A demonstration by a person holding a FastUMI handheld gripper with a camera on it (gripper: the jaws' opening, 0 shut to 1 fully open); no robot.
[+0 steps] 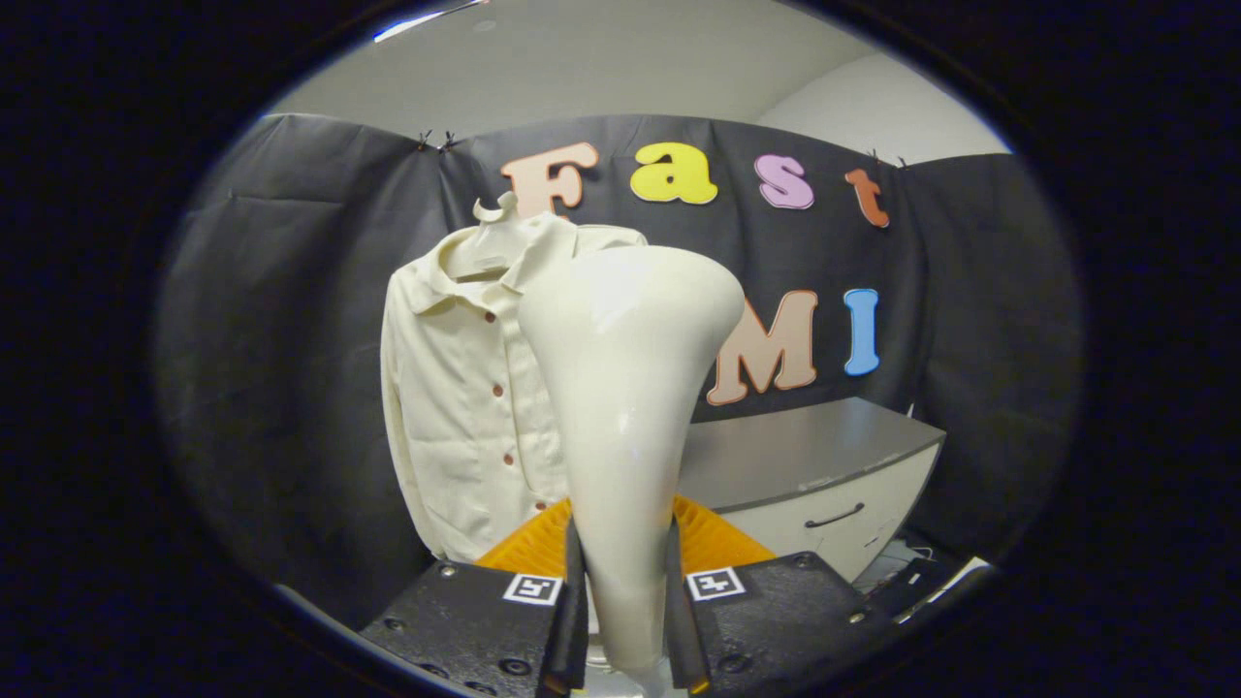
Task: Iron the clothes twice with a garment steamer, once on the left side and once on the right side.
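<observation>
The garment steamer (625, 417) stood upright between the fingers of the gripper (625, 601), its narrow handle clamped by both of them and its wide head flaring toward twelve o'clock. Its long axis ran straight up from the grip. Beyond it, at about eleven o'clock from the fingers, hung the shirt (465, 407), pale and buttoned down the front, on a hanger (494, 208) against the booth's dark wall. The steamer's head overlapped the shirt's right half in the view, yet whether it touched the fabric could not be told; it looked to be apart, nearer the camera. The coming move likely turned on this: the shirt lay ahead and to the left, so the head would need carrying forward and toward ten or eleven o'clock. At three o'clock sat a grey-topped cabinet (805, 456) with a drawer.
</observation>
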